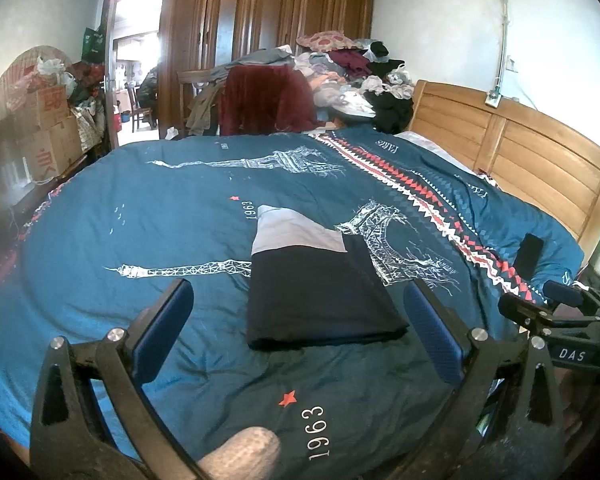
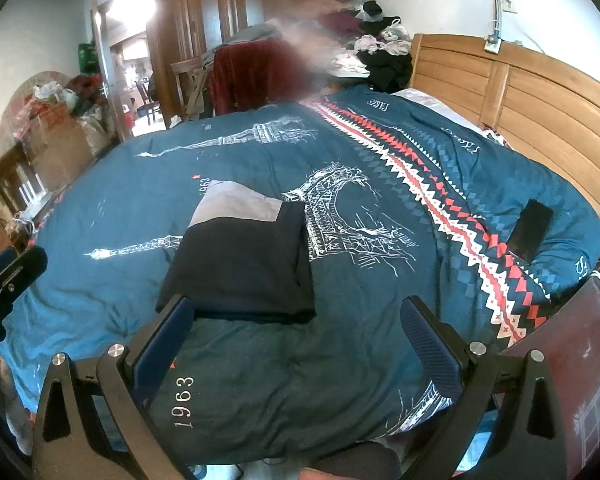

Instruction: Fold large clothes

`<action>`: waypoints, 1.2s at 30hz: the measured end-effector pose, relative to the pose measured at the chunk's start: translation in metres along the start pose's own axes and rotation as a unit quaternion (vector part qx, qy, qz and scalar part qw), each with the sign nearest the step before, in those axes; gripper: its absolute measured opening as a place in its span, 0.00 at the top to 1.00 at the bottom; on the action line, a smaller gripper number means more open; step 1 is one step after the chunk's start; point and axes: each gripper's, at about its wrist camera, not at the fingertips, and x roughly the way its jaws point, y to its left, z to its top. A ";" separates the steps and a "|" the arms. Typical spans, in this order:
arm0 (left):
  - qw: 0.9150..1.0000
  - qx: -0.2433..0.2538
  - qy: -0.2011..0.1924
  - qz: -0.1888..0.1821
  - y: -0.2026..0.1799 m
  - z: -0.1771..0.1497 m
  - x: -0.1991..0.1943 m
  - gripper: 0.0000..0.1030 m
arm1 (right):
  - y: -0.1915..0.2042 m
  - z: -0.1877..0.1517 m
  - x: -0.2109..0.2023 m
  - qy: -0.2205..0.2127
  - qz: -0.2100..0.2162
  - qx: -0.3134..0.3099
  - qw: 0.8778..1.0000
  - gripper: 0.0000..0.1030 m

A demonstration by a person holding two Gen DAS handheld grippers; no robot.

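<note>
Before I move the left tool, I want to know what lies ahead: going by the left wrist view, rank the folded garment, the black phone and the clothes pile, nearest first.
1. Folded garment, just ahead between the open left tool's fingers.
2. Black phone, off right on the quilt.
3. Clothes pile, beyond the bed's far edge.

Left tongs [image 1: 300, 332] and right tongs [image 2: 298, 340], both spread wide, empty, side by side.

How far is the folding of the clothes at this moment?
Done: one dark garment lies folded into a neat rectangle on the blue bedspread. In hand: nothing; the left gripper and right gripper are both open and empty. Left: a large pile of unfolded clothes waits beyond the far side of the bed.
</note>
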 end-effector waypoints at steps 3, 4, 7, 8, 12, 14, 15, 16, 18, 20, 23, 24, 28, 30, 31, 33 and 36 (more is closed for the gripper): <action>1.000 0.001 0.000 -0.001 0.001 0.000 0.000 0.00 | -0.001 0.000 -0.001 -0.001 0.000 -0.002 1.000 0.00; 1.000 0.000 0.000 -0.001 0.002 0.000 0.000 0.00 | 0.001 0.000 0.000 -0.002 0.001 -0.004 1.000 0.00; 1.000 -0.003 0.001 -0.001 0.002 0.000 0.002 0.00 | 0.001 0.001 0.001 -0.005 0.003 -0.012 1.000 0.00; 1.000 -0.004 0.001 0.000 0.003 0.000 0.003 0.00 | 0.001 0.001 0.001 -0.008 0.003 -0.014 1.000 0.00; 1.000 -0.013 0.001 0.003 0.008 -0.001 0.004 0.00 | 0.003 0.000 -0.003 -0.018 0.001 -0.026 1.000 0.00; 1.000 -0.016 -0.001 0.005 0.009 -0.002 0.003 0.00 | 0.007 0.000 -0.004 -0.019 -0.003 -0.033 0.999 0.00; 1.000 -0.017 -0.003 0.005 0.010 -0.003 0.003 0.00 | 0.006 0.000 -0.003 -0.020 -0.006 -0.036 0.999 0.00; 1.000 -0.018 -0.004 0.006 0.010 -0.002 0.003 0.00 | 0.008 0.001 -0.003 -0.022 -0.011 -0.040 0.999 0.00; 1.000 -0.019 -0.005 0.009 0.011 -0.002 0.003 0.00 | 0.010 0.002 -0.005 -0.026 -0.009 -0.044 0.999 0.00; 1.000 -0.020 -0.004 0.013 0.012 -0.002 0.004 0.00 | 0.010 0.003 -0.005 -0.025 -0.004 -0.041 0.999 0.00; 0.999 -0.015 0.004 0.030 0.012 -0.002 0.009 0.00 | 0.009 0.004 -0.003 -0.022 0.000 -0.037 0.999 0.00; 0.999 -0.014 0.006 0.035 0.013 -0.003 0.009 0.00 | 0.009 0.004 -0.001 -0.019 0.000 -0.036 0.999 0.00; 0.999 -0.016 0.018 0.047 0.014 -0.007 0.013 0.00 | 0.009 0.005 0.001 -0.014 0.002 -0.035 0.999 0.00; 0.998 -0.015 0.024 0.059 0.016 -0.008 0.014 0.00 | 0.011 0.005 -0.001 -0.013 0.002 -0.036 0.999 0.00; 0.997 -0.014 0.027 0.066 0.016 -0.009 0.015 0.00 | 0.011 0.005 -0.001 -0.014 0.003 -0.036 0.999 0.00; 0.997 -0.013 0.032 0.073 0.017 -0.010 0.016 0.00 | 0.011 0.005 0.000 -0.012 0.002 -0.034 0.999 0.00; 0.995 -0.012 0.044 0.087 0.019 -0.012 0.018 0.00 | 0.011 0.005 0.001 -0.008 0.004 -0.033 0.999 0.00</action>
